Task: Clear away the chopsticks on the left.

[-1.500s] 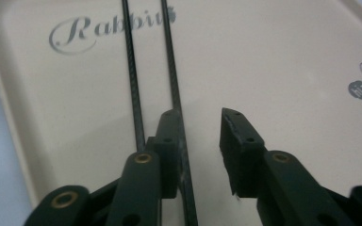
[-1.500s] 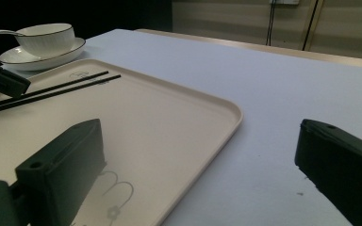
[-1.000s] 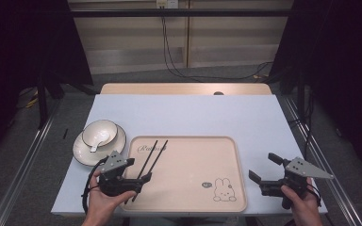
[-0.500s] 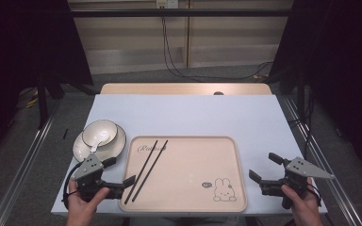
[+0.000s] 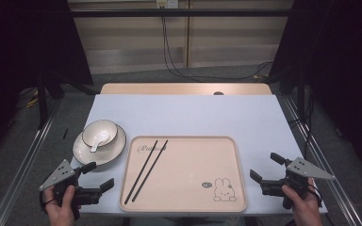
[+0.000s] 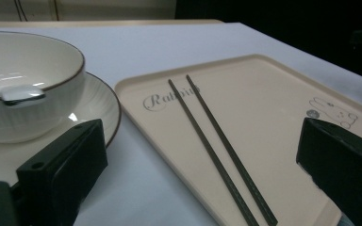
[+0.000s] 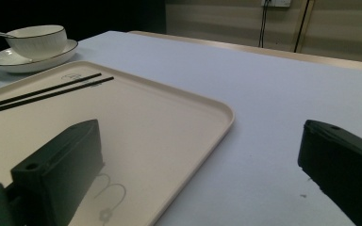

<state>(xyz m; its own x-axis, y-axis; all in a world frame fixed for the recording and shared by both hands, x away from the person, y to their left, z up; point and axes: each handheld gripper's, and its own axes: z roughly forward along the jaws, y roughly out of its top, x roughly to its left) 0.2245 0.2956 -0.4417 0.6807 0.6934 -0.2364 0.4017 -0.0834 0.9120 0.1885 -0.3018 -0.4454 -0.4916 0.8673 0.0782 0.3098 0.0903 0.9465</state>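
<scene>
Left gripper (image 5: 97, 176) has withdrawn left off the tray (image 5: 226, 146), jaws apart, empty. Chopsticks (image 5: 146, 170) lie on the tray's left part, long axis near-to-far, nearest this gripper. Right gripper (image 5: 265, 169) open, well apart.

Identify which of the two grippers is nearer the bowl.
The left gripper. It sits at the table's front left, just below the plate holding the bowl; the right gripper is beyond the tray.
</scene>
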